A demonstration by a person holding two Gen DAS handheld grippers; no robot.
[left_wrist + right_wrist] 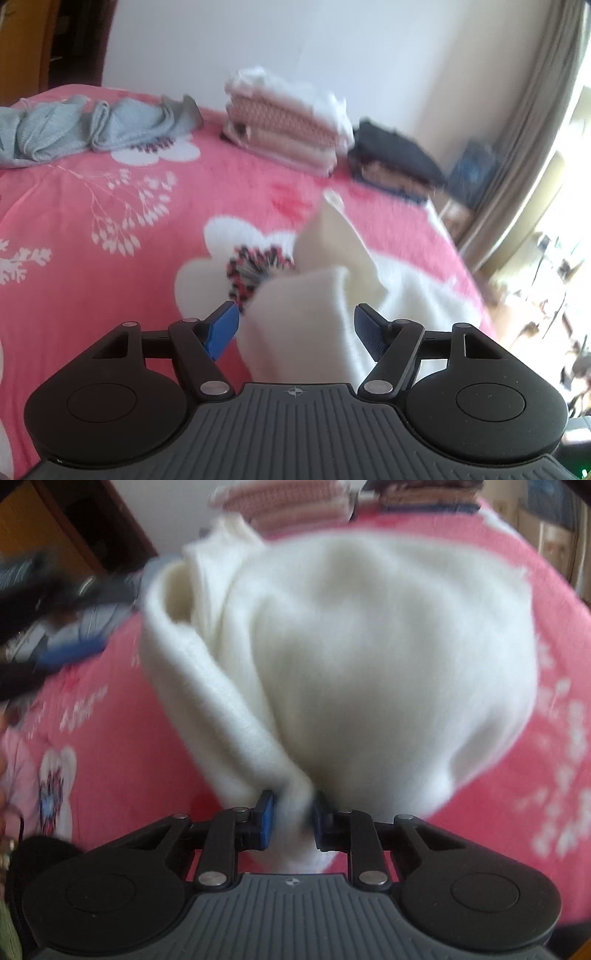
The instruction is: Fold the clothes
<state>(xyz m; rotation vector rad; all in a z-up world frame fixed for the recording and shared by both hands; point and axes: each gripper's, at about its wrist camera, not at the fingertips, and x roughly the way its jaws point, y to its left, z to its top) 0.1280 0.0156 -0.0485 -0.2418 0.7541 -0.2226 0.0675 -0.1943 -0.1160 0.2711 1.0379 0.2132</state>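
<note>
A white fleece garment (406, 295) lies partly bunched on the pink flowered bedspread (110, 221). In the left wrist view, my left gripper (295, 330) stands open with its blue pads wide apart. A raised fold of the white garment sits in the gap between them. In the right wrist view, my right gripper (292, 818) is shut on a pinched edge of the white garment (369, 664). The cloth spreads away from the jaws, with a rolled fold on its left side. A blurred black and blue tool (66, 642) is at the fold's far left corner.
At the back of the bed stand a folded stack of white and pink-patterned clothes (284, 122) and a dark folded stack (395, 158). A blue-grey knit garment (92, 129) lies at the far left. A curtain (524, 147) and a bright window are beyond the bed's right edge.
</note>
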